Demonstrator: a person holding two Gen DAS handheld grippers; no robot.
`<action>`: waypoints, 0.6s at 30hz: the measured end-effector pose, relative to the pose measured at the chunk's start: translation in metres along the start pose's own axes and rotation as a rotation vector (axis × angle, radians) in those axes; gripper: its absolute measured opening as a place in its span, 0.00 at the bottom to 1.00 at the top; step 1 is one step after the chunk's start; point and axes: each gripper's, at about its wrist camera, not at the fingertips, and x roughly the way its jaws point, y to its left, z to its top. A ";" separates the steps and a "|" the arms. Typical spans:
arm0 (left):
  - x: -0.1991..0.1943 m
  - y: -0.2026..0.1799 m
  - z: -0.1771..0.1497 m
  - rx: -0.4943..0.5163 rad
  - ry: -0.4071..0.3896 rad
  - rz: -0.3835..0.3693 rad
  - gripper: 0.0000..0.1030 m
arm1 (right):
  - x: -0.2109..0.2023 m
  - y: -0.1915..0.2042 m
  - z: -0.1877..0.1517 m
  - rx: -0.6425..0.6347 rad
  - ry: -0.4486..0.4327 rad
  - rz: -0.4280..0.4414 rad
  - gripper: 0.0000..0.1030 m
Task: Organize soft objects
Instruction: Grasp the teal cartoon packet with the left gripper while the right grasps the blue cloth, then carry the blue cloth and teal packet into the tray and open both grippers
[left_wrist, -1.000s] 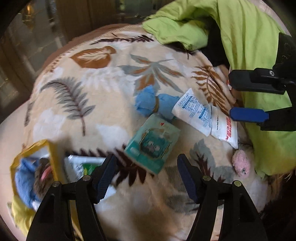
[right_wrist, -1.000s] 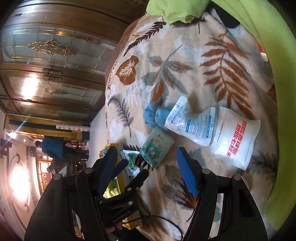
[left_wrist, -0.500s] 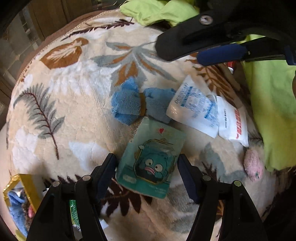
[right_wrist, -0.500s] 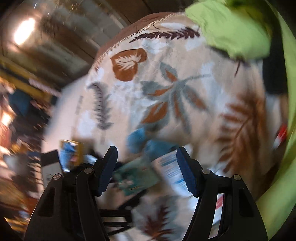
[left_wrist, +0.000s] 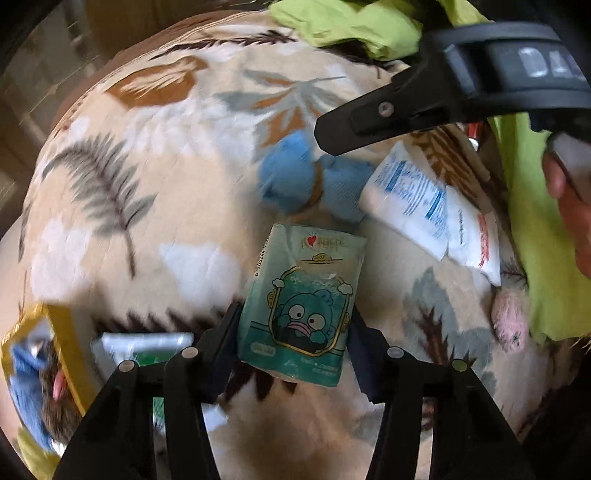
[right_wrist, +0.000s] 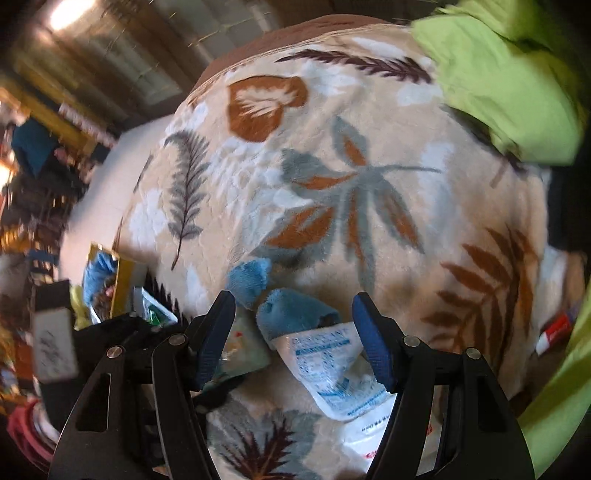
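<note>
At the far left, near me, a yellow box stands on the leaf-patterned blanket, and it already holds some soft things; just beside it lies a green and white packet.

In the middle, my left gripper has the teal tissue pack between its fingers, and the jaws are closing on it now. The pads seem to touch its two long sides, though I cannot tell how firmly. I judge this pack to be light and soft, with a smooth plastic wrap that can slip. It will give under pressure, so I would hold it across the middle of its width, not at a corner.

Behind it lies a blue plush toy, fluffy and easy to squeeze.

To the right, two white sachets lie side by side, one overlapping the other. They look floppy, with loose filling, so I think a grip at one edge would let them sag. My right gripper hangs released over the toy and the nearer sachet, holding nothing.

At the far right are a small pink ball and a green cloth.
</note>
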 end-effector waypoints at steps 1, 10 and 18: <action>-0.002 0.002 -0.005 -0.014 0.000 -0.001 0.52 | 0.003 0.004 0.001 -0.026 0.008 -0.008 0.65; -0.008 0.021 -0.030 -0.167 -0.016 -0.048 0.52 | 0.052 0.039 0.002 -0.204 0.099 -0.164 0.35; -0.025 0.027 -0.053 -0.253 -0.078 -0.013 0.52 | 0.015 0.028 -0.020 -0.052 -0.016 -0.032 0.31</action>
